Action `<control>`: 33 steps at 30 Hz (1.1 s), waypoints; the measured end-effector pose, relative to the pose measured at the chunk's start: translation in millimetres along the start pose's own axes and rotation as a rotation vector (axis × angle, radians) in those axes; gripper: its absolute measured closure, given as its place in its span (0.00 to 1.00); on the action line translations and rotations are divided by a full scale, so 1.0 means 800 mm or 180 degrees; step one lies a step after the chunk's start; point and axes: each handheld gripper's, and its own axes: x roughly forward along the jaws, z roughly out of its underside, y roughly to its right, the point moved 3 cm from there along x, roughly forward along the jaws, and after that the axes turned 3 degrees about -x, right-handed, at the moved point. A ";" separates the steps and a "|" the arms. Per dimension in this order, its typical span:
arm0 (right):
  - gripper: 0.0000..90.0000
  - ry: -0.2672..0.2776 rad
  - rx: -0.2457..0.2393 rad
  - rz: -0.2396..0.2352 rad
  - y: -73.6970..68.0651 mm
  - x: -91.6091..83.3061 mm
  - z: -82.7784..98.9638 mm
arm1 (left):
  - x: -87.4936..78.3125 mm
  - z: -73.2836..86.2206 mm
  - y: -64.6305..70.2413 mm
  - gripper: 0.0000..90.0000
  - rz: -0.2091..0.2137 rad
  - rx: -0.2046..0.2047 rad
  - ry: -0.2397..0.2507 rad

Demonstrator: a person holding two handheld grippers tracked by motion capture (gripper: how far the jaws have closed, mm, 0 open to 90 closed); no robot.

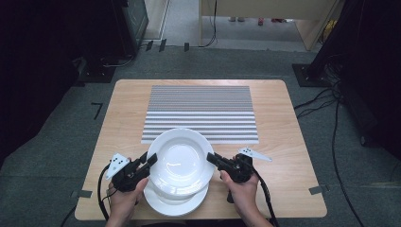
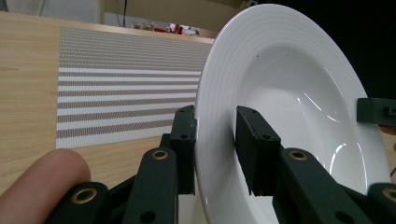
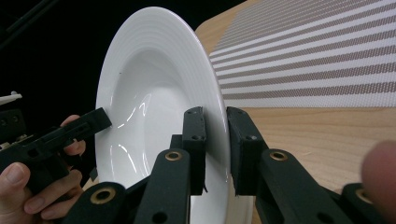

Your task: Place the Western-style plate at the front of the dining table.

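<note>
A white deep plate (image 1: 181, 158) hangs level between my two grippers, just above another white plate (image 1: 175, 204) that lies near the table's front edge. My left gripper (image 1: 150, 160) is shut on its left rim. In the left gripper view the rim of the plate (image 2: 289, 93) passes between the jaws of that gripper (image 2: 215, 126). My right gripper (image 1: 211, 157) is shut on the opposite rim. In the right gripper view the plate (image 3: 149, 93) sits clamped in that gripper (image 3: 215, 126), with the left gripper (image 3: 95, 120) and a hand across the bowl.
A grey-and-white striped placemat (image 1: 201, 101) covers the middle and far part of the wooden table (image 1: 293, 156), right behind the plates. Cables trail from both grippers over the front edge. Dark equipment and cables stand on the floor around the table.
</note>
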 end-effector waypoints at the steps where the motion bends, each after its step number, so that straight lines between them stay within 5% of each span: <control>1: 0.88 0.0000 0.0000 0.0000 0.000 0.000 0.000 | 0.000 0.000 0.000 0.77 0.0000 0.0000 0.0000; 33: 0.89 0.0191 -0.0003 0.0168 0.037 0.015 -0.082 | 0.093 -0.067 -0.009 0.76 0.0147 0.0071 -0.0189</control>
